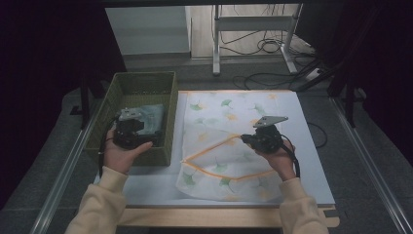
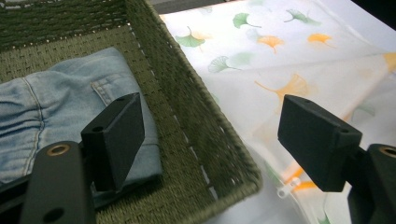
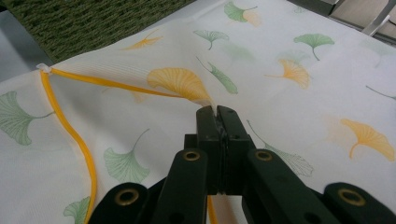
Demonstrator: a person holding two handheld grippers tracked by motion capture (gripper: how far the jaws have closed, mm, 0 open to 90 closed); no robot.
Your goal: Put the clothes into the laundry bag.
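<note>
Grey table [image 1: 311,161], leaf-print bag [image 1: 229,141], green basket [image 1: 141,83]

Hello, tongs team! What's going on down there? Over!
Right tongs shut on bag, pinching its top layer by the orange zip. Left tongs open, over basket rim. Jeans lie in basket. Nothing in the way.
</note>
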